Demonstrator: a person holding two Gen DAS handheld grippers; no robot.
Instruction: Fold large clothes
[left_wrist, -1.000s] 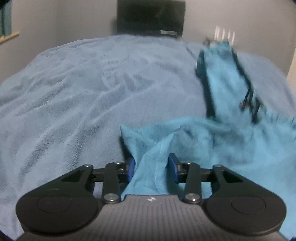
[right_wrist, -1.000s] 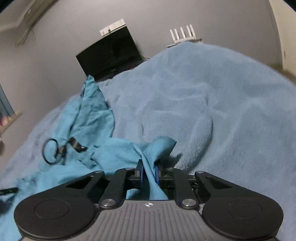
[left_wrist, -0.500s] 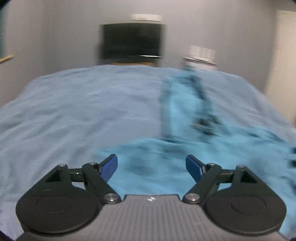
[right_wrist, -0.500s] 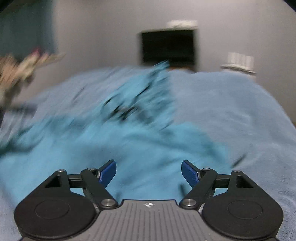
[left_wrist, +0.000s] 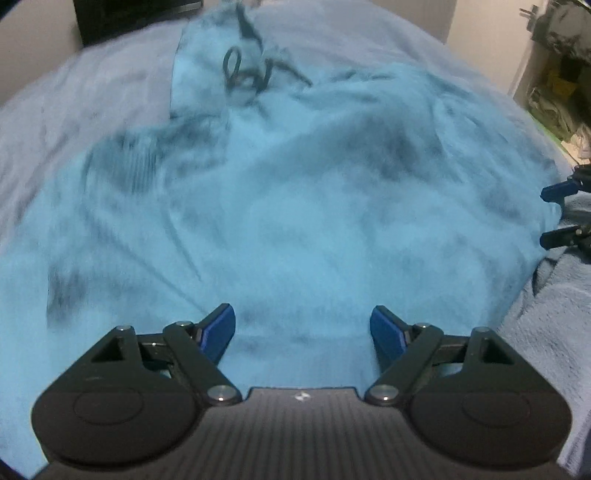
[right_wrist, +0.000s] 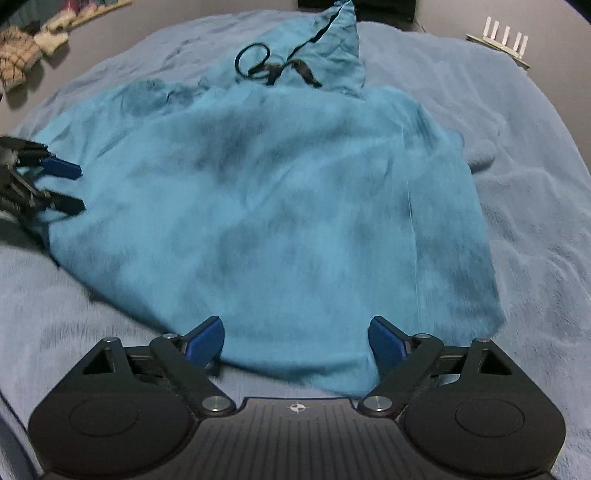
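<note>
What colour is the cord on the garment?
Black, looped near the top of the teal garment; the cord shows best in the right wrist view.

The garment (right_wrist: 280, 206) is turquoise, mottled with darker blotches, with a black drawstring (right_wrist: 273, 66). The bed's blanket (right_wrist: 517, 155) is pale blue. Both grippers' fingers (right_wrist: 207, 339) are deep blue on black frames.

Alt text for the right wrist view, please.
A teal garment with a black drawstring lies spread on a light blue blanket. The right gripper is opening above its near edge, gripping nothing; the left gripper is open at left.
</note>
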